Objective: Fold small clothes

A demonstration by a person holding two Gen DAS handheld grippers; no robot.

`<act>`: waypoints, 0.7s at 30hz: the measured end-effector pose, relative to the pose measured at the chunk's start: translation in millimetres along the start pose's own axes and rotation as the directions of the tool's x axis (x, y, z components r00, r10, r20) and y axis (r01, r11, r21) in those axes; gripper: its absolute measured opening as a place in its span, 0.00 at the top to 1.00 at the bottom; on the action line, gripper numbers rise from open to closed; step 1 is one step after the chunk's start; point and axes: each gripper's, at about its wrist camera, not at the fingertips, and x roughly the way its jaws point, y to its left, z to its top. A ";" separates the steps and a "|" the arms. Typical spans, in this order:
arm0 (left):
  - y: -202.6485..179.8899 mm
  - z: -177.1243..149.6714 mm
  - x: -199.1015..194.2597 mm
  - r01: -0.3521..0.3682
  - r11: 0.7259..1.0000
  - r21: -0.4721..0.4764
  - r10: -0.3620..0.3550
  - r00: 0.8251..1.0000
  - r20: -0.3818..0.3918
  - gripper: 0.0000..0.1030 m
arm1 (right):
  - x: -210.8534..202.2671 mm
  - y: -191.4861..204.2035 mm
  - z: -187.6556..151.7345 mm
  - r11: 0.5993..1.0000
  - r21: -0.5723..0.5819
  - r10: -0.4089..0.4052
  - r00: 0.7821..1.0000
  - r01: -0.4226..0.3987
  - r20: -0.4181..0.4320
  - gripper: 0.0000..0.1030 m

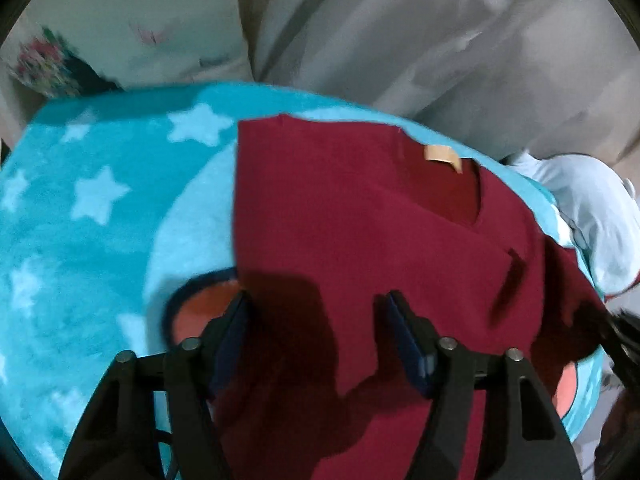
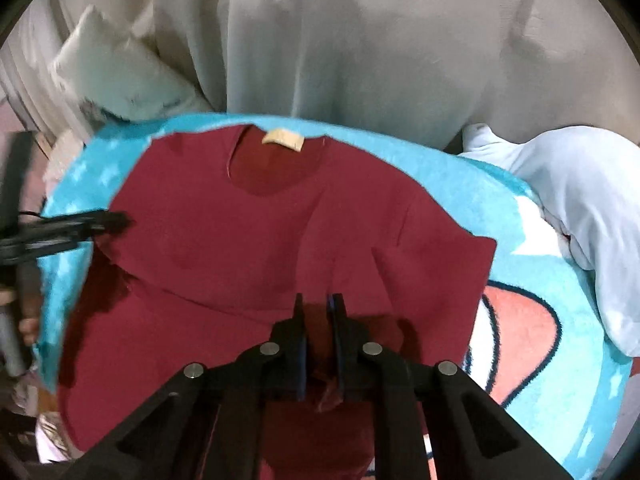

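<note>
The dark red shirt (image 2: 248,248) lies spread on the blue star-print blanket (image 1: 92,200), its neck opening and tan label (image 2: 282,141) at the far edge near the pale curtain (image 2: 360,60), and a light blue garment (image 2: 580,208) is bunched off to the right. The right gripper (image 2: 320,304) is down at the near part of the shirt, jaws pinched tight on a raised fold of the red cloth. Over on the shirt's left side the left gripper (image 1: 316,300) hangs above the fabric with its jaws apart, nothing pressed between them, with that view smeared by blur
</note>
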 end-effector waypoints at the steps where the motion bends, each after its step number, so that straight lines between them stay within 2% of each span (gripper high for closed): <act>1: 3.0 2.5 4.4 -0.029 0.999 -0.018 0.029 1.000 -0.010 0.67 | -1.7 -2.4 1.4 1.000 0.012 0.012 1.000 -0.012 0.002 0.90; 3: 10.2 4.0 0.8 -0.013 0.999 -0.050 0.013 1.000 0.000 0.84 | -9.3 -7.6 4.8 0.998 0.042 0.045 0.999 -0.046 0.012 0.90; 5: 24.3 5.1 -7.6 0.013 0.996 -0.089 -0.012 1.000 0.014 0.86 | -17.8 -14.0 9.5 0.992 0.081 0.093 0.995 -0.095 0.035 0.91; 8: 38.7 5.9 -13.9 -0.011 0.993 -0.116 0.016 0.999 0.038 0.89 | -23.3 -27.3 19.5 0.971 0.158 0.166 0.983 -0.177 0.081 0.91; 10: 46.8 7.7 -11.2 -0.023 0.989 -0.148 0.028 0.999 0.034 0.89 | -18.1 -38.7 23.8 0.957 0.212 0.181 0.978 -0.199 0.099 0.90; 12: 50.4 7.5 -8.9 -0.047 0.986 -0.163 0.053 0.998 0.038 0.89 | -2.1 -54.3 23.9 0.952 0.269 0.130 0.988 -0.148 0.085 0.90; 13: 52.2 7.3 -10.1 -0.060 0.984 -0.168 0.069 0.997 0.045 0.89 | 8.4 -63.9 22.5 0.950 0.296 0.087 0.994 -0.101 0.061 0.89; 14: 53.1 8.4 -12.2 -0.085 0.982 -0.168 0.095 0.994 0.057 0.93 | 18.1 -74.0 19.5 0.947 0.320 0.027 0.999 -0.034 0.027 0.87; 15: 53.5 8.5 -15.0 -0.112 0.980 -0.162 0.125 0.990 0.072 0.95 | 23.0 -82.8 15.7 0.939 0.344 -0.013 1.000 0.011 0.004 0.81; 16: 55.2 8.9 -19.6 -0.151 0.976 -0.155 0.166 0.982 0.093 0.97 | 23.2 -91.5 11.0 0.925 0.379 -0.018 1.000 0.016 0.001 0.73; 18: 63.7 8.8 -27.9 -0.196 0.967 -0.162 0.216 0.969 0.116 0.97 | 10.7 -106.6 0.4 0.889 0.455 0.021 0.999 -0.040 0.047 0.66; 19: 72.5 9.0 -33.8 -0.203 0.962 -0.183 0.227 0.966 0.124 0.97 | 3.5 -109.0 -1.9 0.884 0.465 0.012 0.998 -0.039 0.062 0.61; 21: 81.0 9.0 -42.3 -0.189 0.962 -0.195 0.217 0.967 0.136 0.97 | -17.5 -108.0 -6.2 0.888 0.460 -0.043 0.994 -0.009 0.103 0.57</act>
